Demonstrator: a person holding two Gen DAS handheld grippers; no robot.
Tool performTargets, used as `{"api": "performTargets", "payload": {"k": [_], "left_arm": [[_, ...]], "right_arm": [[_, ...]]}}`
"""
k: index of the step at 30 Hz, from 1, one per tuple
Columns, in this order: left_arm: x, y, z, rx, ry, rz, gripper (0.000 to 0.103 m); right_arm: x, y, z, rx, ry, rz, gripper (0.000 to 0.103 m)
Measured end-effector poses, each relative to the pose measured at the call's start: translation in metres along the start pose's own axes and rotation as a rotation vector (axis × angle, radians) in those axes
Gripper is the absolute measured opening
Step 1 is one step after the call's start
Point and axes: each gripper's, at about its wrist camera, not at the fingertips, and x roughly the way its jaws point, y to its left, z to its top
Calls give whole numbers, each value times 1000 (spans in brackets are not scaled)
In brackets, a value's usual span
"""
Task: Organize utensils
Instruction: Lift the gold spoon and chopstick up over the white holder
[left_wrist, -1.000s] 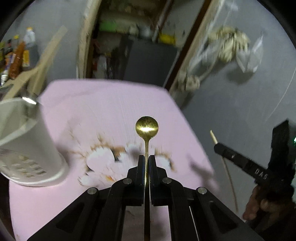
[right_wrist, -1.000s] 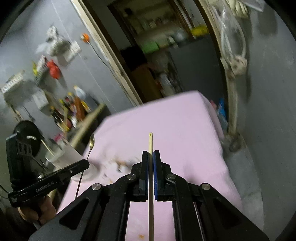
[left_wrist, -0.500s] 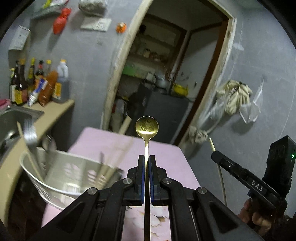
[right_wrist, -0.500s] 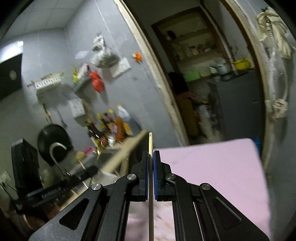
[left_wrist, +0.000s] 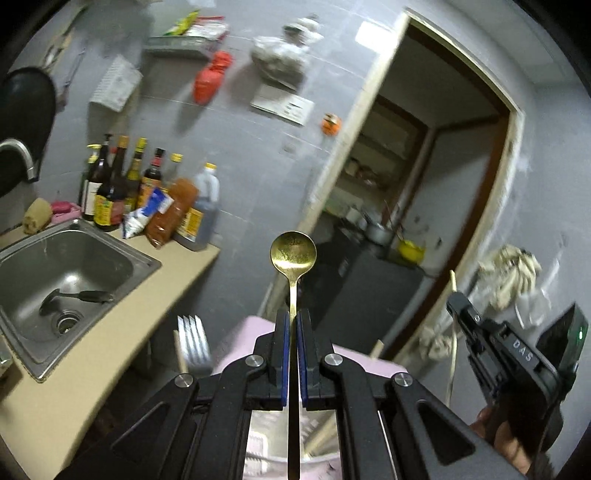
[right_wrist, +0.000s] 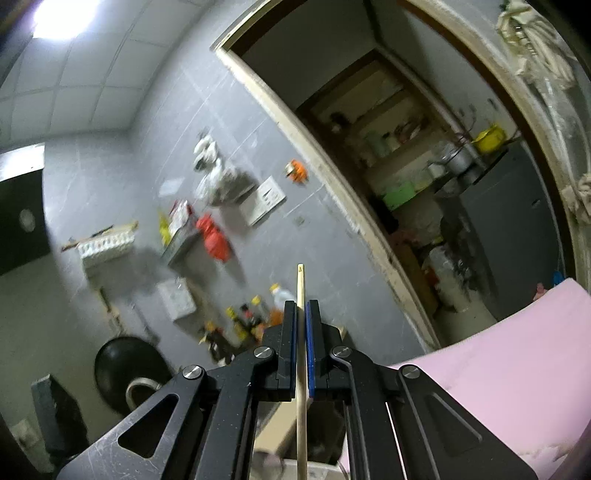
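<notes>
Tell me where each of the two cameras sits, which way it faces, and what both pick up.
Left wrist: sits on the left hand-held gripper, shut on a gold spoon; faces the sink, bottles and doorway; the right hand-held gripper and a hand show.
Right wrist: sits on the right hand-held gripper, shut on a chopstick; faces higher, wall, ceiling, doorway.
Shared: bottles, doorway, pink table.

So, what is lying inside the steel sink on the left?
Inside the stainless steel sink lies one dark utensil with a black handle, its head beside the round drain. The near corner of the basin is cut off by the picture edge, so anything there stays unseen.
</notes>
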Motion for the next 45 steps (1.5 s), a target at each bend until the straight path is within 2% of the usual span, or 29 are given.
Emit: {"api": "performTargets", "payload": {"k": [9, 17, 22, 27, 45], "left_arm": [[32, 44, 5, -105, -19, -11, 4], [55, 70, -4, -213, -19, -54, 4], [61, 74, -15, -223, -19, -49, 4], [65, 65, -26, -177, -25, -29, 4], [65, 70, -36, -206, -29, -46, 4]], "right_arm": [[16, 5, -31, -41, -97, -170, 4], [17, 3, -39, -52, -172, -247, 4], [15, 5, -46, -77, -194, -283, 4], [17, 6, -54, -105, -182, -300, 4], [1, 6, -74, -159, -80, -286, 4]]}}
